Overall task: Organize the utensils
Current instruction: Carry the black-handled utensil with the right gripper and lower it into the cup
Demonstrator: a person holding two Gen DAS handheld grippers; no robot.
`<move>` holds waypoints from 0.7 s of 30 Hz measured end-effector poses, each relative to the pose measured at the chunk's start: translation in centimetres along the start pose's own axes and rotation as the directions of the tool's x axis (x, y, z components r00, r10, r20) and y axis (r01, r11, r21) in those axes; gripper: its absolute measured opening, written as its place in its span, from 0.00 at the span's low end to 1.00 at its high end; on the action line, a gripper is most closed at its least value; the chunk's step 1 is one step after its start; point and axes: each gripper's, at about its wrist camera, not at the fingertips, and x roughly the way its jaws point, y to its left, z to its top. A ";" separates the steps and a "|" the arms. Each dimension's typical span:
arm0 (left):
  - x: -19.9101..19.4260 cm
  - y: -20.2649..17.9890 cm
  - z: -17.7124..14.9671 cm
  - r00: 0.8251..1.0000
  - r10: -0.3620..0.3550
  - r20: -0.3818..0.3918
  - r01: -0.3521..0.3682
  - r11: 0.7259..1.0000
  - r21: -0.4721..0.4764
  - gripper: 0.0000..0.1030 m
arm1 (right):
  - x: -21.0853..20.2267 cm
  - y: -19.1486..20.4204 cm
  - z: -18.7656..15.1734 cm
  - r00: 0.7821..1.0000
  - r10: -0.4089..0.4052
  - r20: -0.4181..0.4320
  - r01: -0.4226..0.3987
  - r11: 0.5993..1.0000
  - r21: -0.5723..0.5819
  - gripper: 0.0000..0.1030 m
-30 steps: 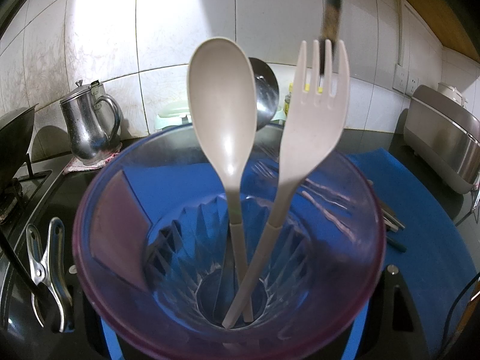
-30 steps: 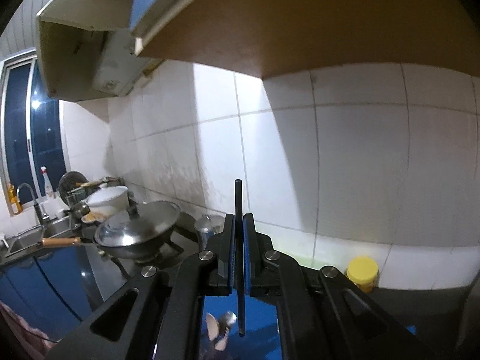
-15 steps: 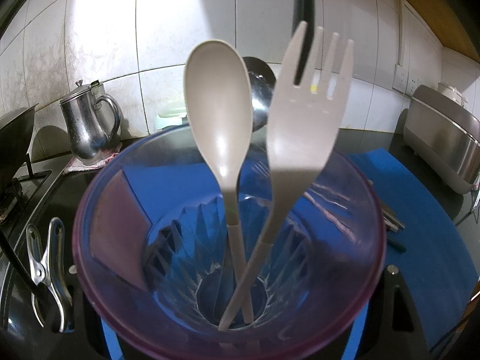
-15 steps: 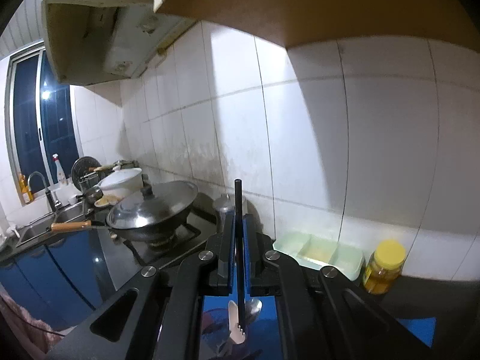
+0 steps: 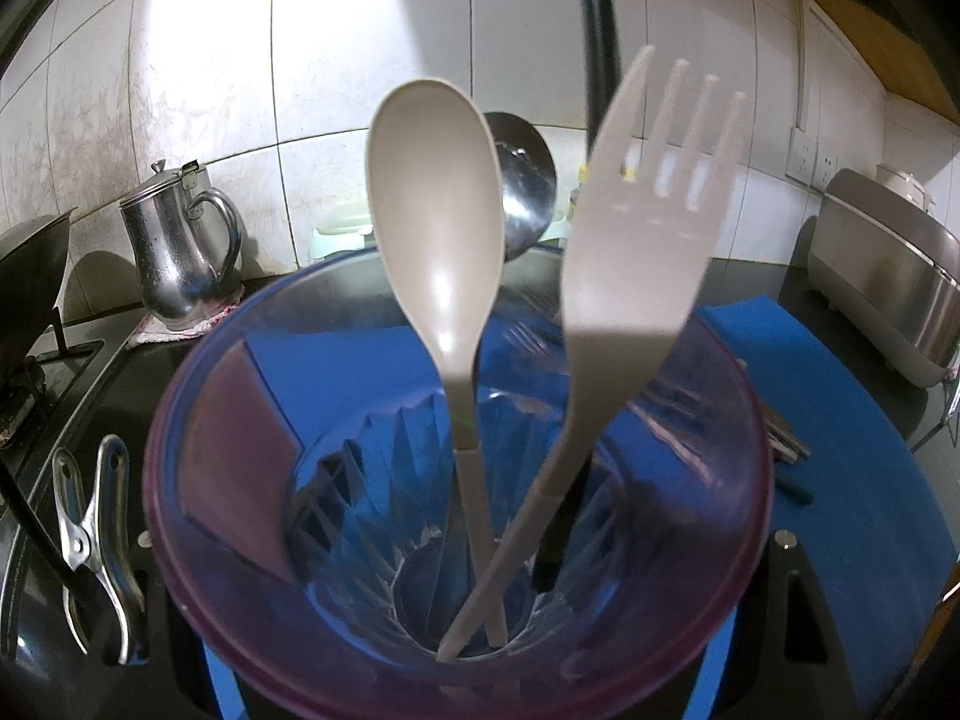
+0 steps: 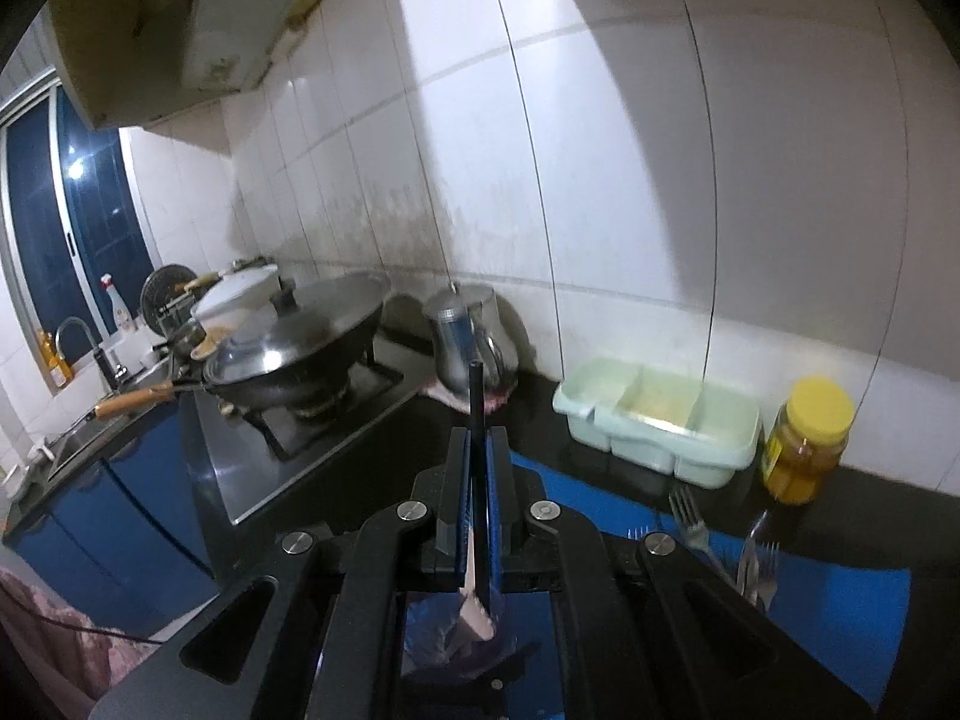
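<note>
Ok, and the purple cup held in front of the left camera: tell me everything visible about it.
The purple cup is translucent plastic with a faceted clear base and a thick round rim, seen from above and close to the left wrist lens. It stands roughly upright above a blue mat. Inside stand a beige spoon and a beige fork, handles crossing at the bottom, plus a black rod entering from above.

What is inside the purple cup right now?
Inside the purple cup: a beige plastic spoon, a beige plastic fork, a black-handled utensil. A metal ladle bowl shows behind the spoon; its handle is covered.
</note>
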 end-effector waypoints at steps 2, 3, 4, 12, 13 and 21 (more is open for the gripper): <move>0.0 -0.1 0.0 1.000 0.000 0.000 0.000 1.000 0.000 0.82 | 0.5 -0.2 -0.5 1.000 -0.003 -0.024 0.003 1.000 0.005 0.06; 0.0 0.0 0.0 1.000 0.000 0.000 0.000 1.000 0.000 0.82 | 0.8 -0.4 -0.7 0.999 -0.003 -0.036 0.004 1.000 0.009 0.06; 0.0 0.0 0.0 1.000 0.000 0.000 0.000 1.000 0.000 0.82 | 0.9 -0.4 -0.8 0.999 -0.003 -0.043 0.004 1.000 0.015 0.06; 0.0 0.0 0.0 1.000 -0.001 0.000 0.001 1.000 0.000 0.82 | 1.6 -0.6 -1.2 0.998 0.006 -0.068 -0.004 1.000 0.028 0.06; 0.0 0.0 0.0 1.000 0.000 0.000 0.000 1.000 0.000 0.82 | 1.6 -0.6 -1.2 0.998 0.004 -0.070 -0.002 1.000 0.028 0.06; 0.0 0.0 0.0 1.000 0.000 0.000 0.000 1.000 0.000 0.82 | 1.7 -0.7 -1.5 0.997 0.024 -0.077 -0.020 0.998 0.053 0.33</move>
